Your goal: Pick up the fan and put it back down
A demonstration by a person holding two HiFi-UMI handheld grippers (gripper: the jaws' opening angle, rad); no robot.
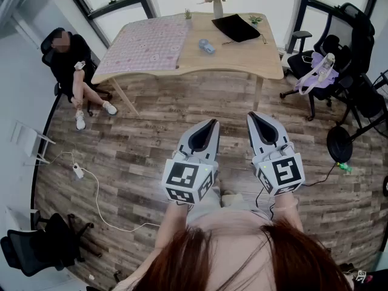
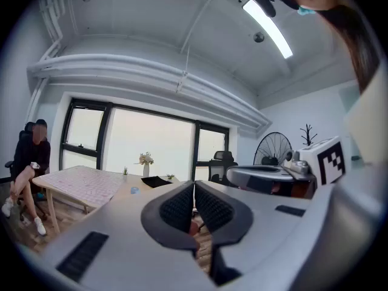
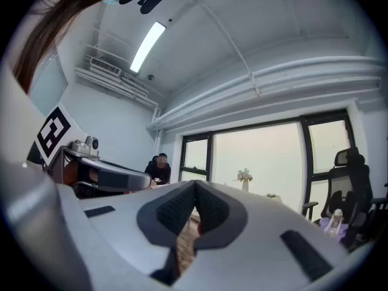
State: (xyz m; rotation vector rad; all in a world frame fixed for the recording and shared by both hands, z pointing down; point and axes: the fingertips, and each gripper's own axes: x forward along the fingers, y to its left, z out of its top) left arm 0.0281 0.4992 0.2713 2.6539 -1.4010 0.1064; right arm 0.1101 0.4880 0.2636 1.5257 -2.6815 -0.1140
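At the far left, a person (image 1: pixel 76 71) is seated on a black chair. Next, a wooden table (image 1: pixel 242 56) is seen, half covered by a pink cloth (image 1: pixel 145 44). A small blue thing (image 1: pixel 206 45), which looks like the fan, is laid on the bare wood just beside the cloth, well apart from both grippers. The left gripper (image 1: pixel 211 122) is held over the floor with its jaws pressed together on nothing. The right gripper (image 1: pixel 254 116) is held beside it, closed tight and empty too. A big black standing fan (image 1: pixel 338 143) is seen on the floor at the right.
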